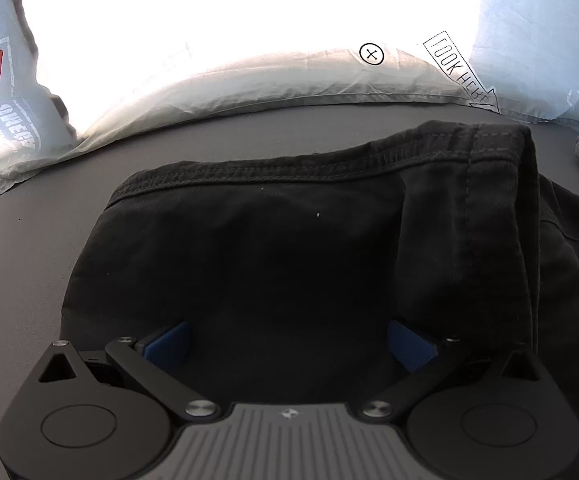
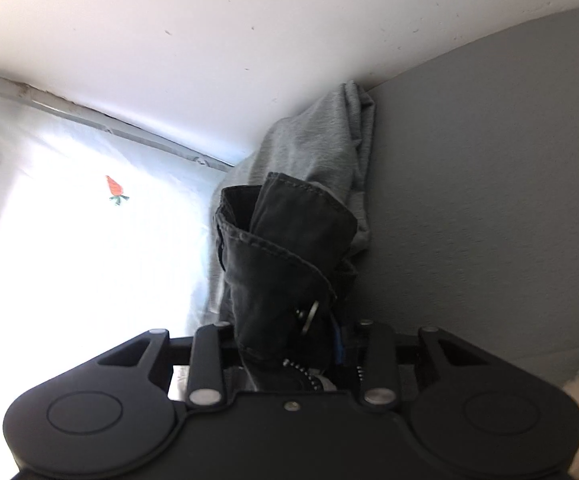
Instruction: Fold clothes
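Trousers [image 1: 273,248] lie dead ahead of my left gripper [image 1: 289,346], jaws wide, empty | right gripper [image 2: 285,336] clamps waistband (zip end) [image 2: 289,248]

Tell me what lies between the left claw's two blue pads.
In the left wrist view, only the black garment lies between the left claw's blue pads; they stand apart, not pinching it.

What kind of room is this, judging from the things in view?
Most likely a bedroom, with the folding done on a bed. A white pillow lies at the head of the grey sheet, a carrot-print pillowcase sits beside it, and black trousers lie on the sheet.
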{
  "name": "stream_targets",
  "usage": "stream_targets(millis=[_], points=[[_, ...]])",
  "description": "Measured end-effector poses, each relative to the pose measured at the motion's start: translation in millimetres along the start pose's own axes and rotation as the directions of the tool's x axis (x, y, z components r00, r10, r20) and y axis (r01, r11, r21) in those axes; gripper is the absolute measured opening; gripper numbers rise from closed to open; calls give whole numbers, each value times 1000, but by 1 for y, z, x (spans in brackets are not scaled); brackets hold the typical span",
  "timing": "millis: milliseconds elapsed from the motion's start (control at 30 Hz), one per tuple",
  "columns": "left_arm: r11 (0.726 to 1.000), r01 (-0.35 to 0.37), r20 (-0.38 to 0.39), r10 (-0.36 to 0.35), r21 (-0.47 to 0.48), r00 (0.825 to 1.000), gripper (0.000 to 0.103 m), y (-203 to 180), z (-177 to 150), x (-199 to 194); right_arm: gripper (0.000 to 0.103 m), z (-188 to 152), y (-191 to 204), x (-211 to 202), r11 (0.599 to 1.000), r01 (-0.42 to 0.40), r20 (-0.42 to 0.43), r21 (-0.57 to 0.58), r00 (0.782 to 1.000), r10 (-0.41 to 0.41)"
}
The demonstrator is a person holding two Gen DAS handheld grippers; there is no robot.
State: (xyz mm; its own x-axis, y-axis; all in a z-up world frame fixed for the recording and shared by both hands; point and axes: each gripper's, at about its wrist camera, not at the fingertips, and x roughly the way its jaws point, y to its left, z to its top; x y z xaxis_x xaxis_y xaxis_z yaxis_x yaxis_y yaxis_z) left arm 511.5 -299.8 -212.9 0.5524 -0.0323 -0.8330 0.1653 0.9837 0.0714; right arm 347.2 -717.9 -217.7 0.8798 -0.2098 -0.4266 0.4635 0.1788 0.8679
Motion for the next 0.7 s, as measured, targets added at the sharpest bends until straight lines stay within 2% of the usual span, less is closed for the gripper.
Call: stream_targets(millis=[100, 167, 267, 333, 400, 500, 633, 700], points=[[999, -13, -31, 12, -35, 999, 103, -1, 1, -4, 31, -6, 1, -9, 983, -166, -13, 79, 986, 167], [999, -7, -43, 5, -48, 999, 103, -3, -2, -11, 30, -11, 7, -15, 955, -279, -26, 101, 959, 283], [998, 58, -27, -58, -15, 998, 103, -9, -20, -28, 30, -24, 12, -23, 881, -440, -44, 173, 890, 453], [996, 79, -37, -78, 28, 996, 103, -16, -38, -39, 30, -38, 12, -26, 824, -511, -43, 245, 843, 536], [992, 96, -34, -93, 87, 995, 103, -23, -62, -49, 30, -55, 12, -28, 779, -546, -36, 310, 812, 583], [982, 105, -5, -106, 154, 994, 103, -29, -91, -64, 30, -80, 14, -24, 726, -561, -25, 399, 784, 620], [973, 199, -18, -198, 116, 980, 103, -7, -97, -79, 30, -107, 14, -20, 658, -561, -5, 503, 759, 651], [976, 208, 1, -209, 67, 978, 103, 14, -94, -87, 30, -122, 20, -24, 637, -558, -14, 532, 747, 665]])
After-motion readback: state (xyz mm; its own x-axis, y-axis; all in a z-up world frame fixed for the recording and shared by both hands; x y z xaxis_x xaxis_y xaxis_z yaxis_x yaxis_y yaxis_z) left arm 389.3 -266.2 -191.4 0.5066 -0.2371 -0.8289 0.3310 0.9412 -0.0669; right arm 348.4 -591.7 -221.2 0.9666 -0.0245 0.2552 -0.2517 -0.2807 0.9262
